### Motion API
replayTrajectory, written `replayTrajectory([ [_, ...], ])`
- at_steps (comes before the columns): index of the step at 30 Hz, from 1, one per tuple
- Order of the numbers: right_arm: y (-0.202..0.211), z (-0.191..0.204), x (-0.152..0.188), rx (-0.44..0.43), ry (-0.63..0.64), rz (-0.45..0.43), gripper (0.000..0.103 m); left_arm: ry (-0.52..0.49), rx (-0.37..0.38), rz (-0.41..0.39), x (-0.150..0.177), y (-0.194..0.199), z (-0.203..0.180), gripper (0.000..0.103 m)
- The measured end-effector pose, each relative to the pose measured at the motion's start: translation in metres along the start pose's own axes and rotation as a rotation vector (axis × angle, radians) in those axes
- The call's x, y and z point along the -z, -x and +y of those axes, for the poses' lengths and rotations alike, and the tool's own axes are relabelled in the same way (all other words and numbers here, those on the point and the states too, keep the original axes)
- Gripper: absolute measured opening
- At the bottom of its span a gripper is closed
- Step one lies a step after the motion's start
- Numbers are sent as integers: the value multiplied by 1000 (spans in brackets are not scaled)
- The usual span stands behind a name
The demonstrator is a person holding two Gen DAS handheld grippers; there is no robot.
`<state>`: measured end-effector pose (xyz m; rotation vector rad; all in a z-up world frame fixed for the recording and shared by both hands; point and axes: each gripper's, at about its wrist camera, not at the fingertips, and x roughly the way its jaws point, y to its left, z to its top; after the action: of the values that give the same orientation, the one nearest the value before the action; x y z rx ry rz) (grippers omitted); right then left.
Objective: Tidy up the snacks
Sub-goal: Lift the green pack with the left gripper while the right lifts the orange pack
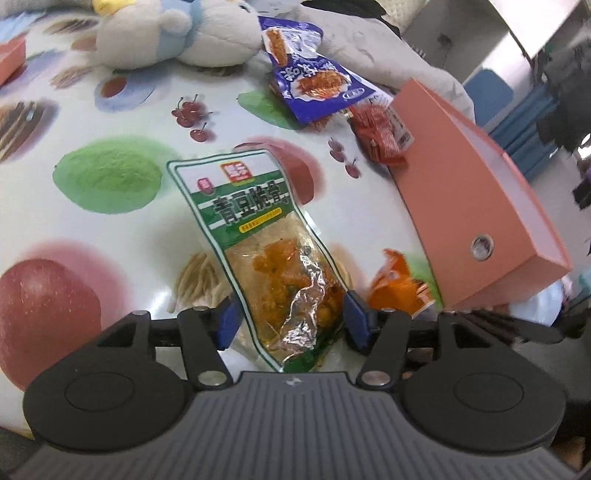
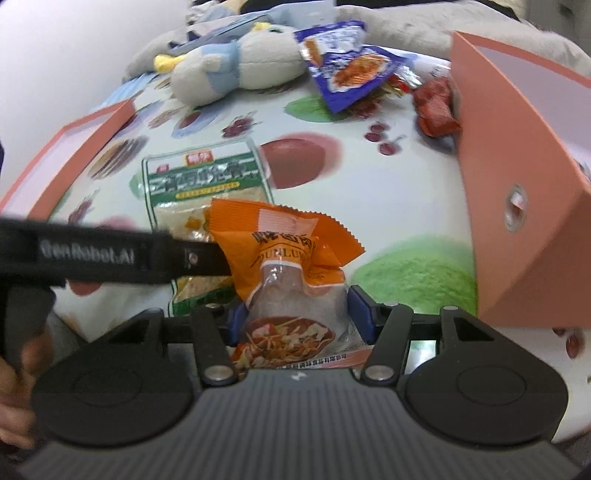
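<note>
A green snack packet [image 1: 258, 236] lies between the blue pads of my left gripper [image 1: 290, 323], which is closed against its lower end; it also shows in the right wrist view [image 2: 207, 177]. My right gripper [image 2: 295, 319] is shut on an orange snack packet [image 2: 288, 254], also seen in the left wrist view [image 1: 399, 288]. Blue snack packets [image 1: 314, 81] and red packets [image 1: 380, 133] lie farther back on the fruit-print table [image 1: 110, 177]. A salmon-pink box [image 1: 480, 206] stands at the right.
A plush toy [image 1: 177, 33] lies at the table's far side. A second pink box or lid [image 2: 70, 151] sits at the left in the right wrist view. The left gripper's arm [image 2: 110, 254] crosses the right wrist view. Grey fabric lies behind.
</note>
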<state>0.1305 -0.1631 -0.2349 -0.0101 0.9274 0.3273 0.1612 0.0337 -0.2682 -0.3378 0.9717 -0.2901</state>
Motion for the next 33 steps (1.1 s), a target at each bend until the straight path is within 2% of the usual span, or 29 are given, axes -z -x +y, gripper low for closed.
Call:
replayTrajectory([
  [3,6,-6,1,47,9,-12,56,-33,-21,-1,1,-1,-5,64],
  [6,7,-10,4,84,33,3,56,-58,-34,1,2,-3,-10,69],
  [8,8,-10,6,104,62,7,56,-81,-37,4,3,-5,-16,81],
  [10,8,-12,7,104,65,8,56,-117,-53,10,4,-9,-25,87],
  [12,9,-14,6,97,54,8,55,-175,-100,2,7,-14,-36,88],
  [14,9,-15,8,99,56,9,55,-186,-128,6,8,-18,-40,87],
  [18,13,-17,12,112,55,7,55,-239,-191,0,9,-21,-45,74],
  [22,16,-19,13,120,43,3,55,-261,-218,-6,10,-19,-45,62],
  [33,24,-17,6,109,40,1,53,-177,-167,-17,8,-8,-38,46],
])
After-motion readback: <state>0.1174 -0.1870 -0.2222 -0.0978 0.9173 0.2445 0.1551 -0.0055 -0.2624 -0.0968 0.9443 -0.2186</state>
